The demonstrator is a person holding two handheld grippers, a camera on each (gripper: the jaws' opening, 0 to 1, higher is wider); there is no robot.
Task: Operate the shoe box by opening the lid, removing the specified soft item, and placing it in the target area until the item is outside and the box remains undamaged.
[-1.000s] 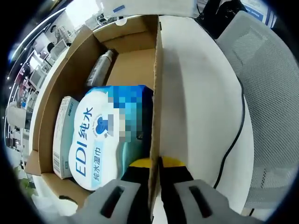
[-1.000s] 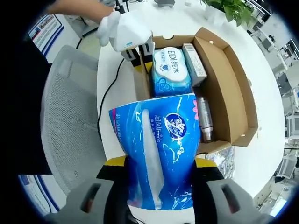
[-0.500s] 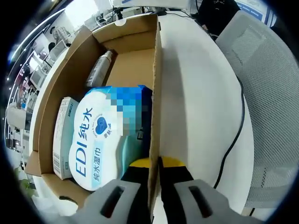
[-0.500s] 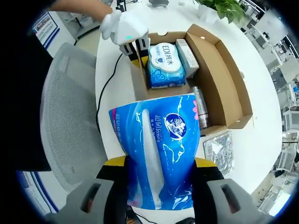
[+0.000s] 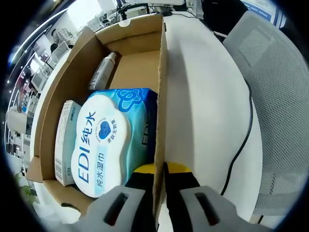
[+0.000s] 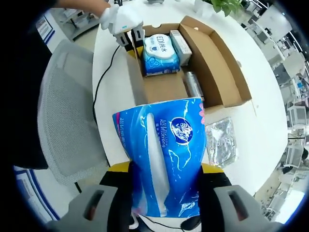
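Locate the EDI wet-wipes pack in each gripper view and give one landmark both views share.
Left gripper view: the EDI wet-wipes pack lies at lower left, inside the box, beside the wall pinched by the left hand-held gripper.
Right gripper view: the pack sits near the top centre, at the box's far end, above the blue tissue pack.
Shared landmark: the metal bottle in the cardboard box.

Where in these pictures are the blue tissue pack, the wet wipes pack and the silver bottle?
blue tissue pack (image 6: 164, 159): right gripper view, middle of its front face.
wet wipes pack (image 5: 104, 140): left gripper view, white label on top.
silver bottle (image 5: 102, 70): left gripper view, middle of its body, lying in the box.
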